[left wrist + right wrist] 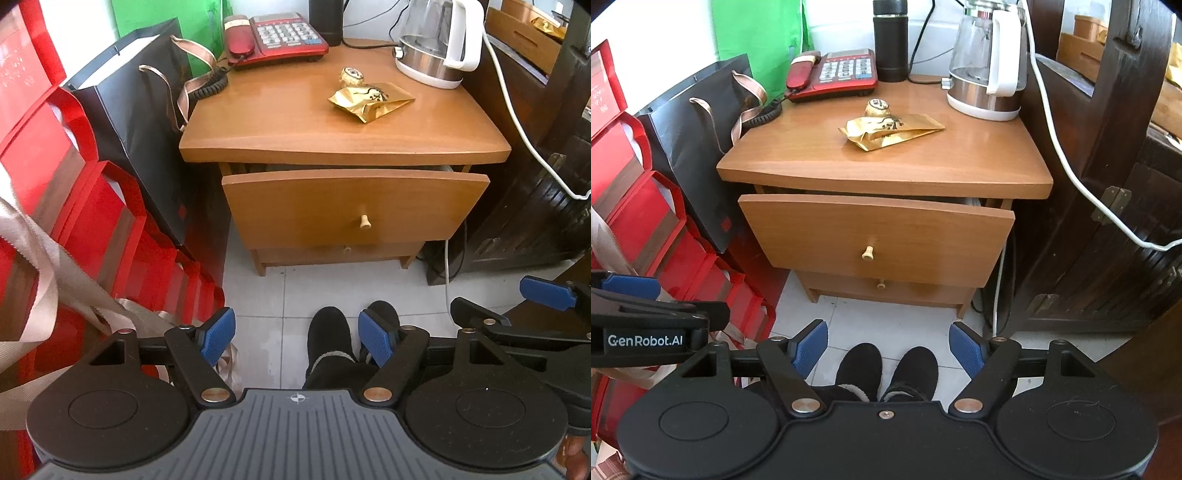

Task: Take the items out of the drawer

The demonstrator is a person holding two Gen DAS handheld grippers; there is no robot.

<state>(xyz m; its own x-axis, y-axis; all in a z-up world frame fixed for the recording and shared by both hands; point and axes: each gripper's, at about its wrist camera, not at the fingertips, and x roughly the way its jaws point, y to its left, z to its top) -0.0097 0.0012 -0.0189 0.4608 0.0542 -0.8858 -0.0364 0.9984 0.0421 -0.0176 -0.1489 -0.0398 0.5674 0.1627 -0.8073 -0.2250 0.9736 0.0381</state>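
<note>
On the nightstand (979, 166) top lay a gold packet (892, 129), top drawer (879, 236) stood ajar, left gripper (299, 338) and right gripper (888, 347) hung spread, empty.

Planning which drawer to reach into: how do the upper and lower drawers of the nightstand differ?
The upper drawer is pulled partly out, with a gap under the top; the lower drawer sits shut. The upper drawer's front is much taller than the lower drawer's. Both are the same light wood with a small pale centre knob.

Nightstand (295, 122), phone (277, 37), kettle (436, 40), gold packet (369, 99)
</note>
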